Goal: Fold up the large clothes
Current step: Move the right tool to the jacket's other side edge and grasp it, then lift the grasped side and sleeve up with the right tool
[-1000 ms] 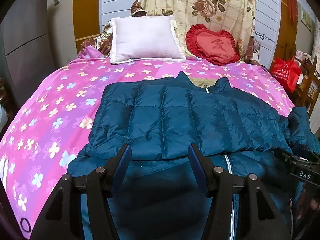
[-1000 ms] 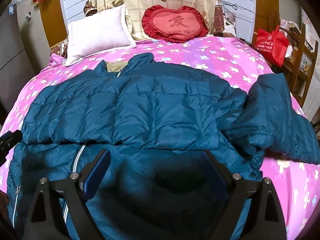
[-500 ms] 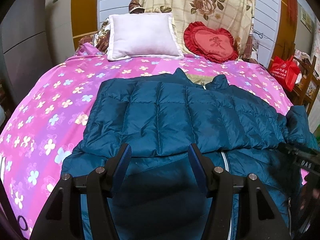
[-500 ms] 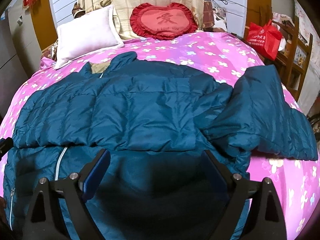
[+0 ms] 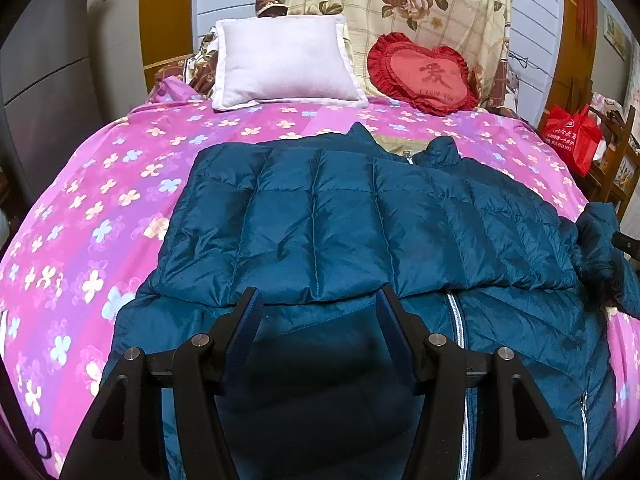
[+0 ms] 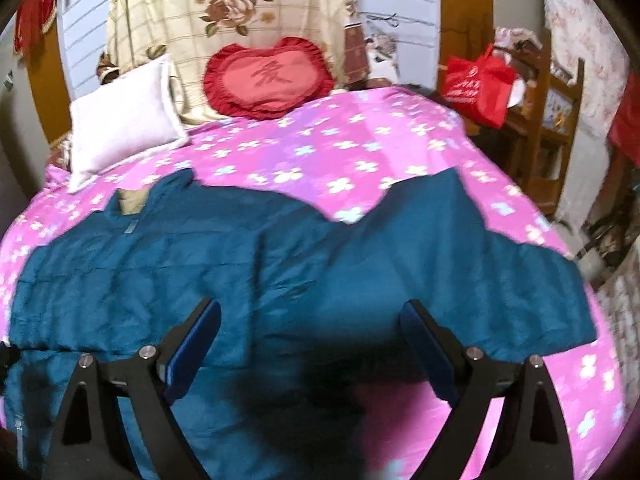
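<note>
A teal quilted down jacket point(image 5: 320, 220) lies spread on a bed under a pink flowered cover point(image 5: 80, 208), collar toward 12 o'clock, zipper closed. One sleeve is folded across the chest; the other sleeve point(image 6: 460, 260) lies flat, extended toward 3 o'clock. Containers: a red shopping bag point(image 5: 572, 138) sits on a wooden chair at 2 o'clock; its contents cannot be seen. A white pillow point(image 5: 284, 64) and a red heart-shaped cushion point(image 5: 424, 74) rest at the headboard.

The left gripper point(image 5: 318, 308) angles downward over the jacket's lower front, fingers spread, nothing between them. The right gripper point(image 6: 310, 320) angles downward over the extended sleeve, fingers spread wide and empty; this view is blurred.
</note>
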`<state>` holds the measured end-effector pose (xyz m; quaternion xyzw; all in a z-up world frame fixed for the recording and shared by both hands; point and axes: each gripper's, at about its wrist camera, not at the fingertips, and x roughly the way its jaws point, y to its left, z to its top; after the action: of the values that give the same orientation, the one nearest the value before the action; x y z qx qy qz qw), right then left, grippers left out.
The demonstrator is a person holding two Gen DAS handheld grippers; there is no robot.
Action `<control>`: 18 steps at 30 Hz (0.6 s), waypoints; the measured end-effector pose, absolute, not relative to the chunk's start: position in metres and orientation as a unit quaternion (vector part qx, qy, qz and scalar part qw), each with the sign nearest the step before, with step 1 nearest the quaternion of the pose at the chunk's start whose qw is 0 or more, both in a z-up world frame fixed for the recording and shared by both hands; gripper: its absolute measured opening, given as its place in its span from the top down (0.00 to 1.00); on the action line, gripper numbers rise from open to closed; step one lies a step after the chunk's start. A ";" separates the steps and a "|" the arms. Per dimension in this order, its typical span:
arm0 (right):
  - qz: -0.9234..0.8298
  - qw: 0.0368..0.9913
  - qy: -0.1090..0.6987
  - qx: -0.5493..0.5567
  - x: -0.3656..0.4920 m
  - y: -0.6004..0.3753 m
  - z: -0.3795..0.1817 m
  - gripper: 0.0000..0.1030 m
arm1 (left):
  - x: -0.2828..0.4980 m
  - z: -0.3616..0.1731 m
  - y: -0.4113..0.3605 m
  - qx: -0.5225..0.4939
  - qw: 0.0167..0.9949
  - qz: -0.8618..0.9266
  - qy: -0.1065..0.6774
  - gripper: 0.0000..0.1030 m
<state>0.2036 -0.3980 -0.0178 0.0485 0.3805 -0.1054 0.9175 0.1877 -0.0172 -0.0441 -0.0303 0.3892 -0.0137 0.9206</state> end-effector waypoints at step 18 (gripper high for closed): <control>-0.265 0.874 0.399 0.080 0.174 -0.580 -0.057 0.09 | 0.186 -0.057 -0.026 -0.013 0.916 -0.016 0.401 0.61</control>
<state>0.1736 -0.5803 -0.0568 0.0797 0.3987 -0.2654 0.8742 0.1857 -0.0259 -0.0571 -0.0126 0.4008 -0.0156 0.9160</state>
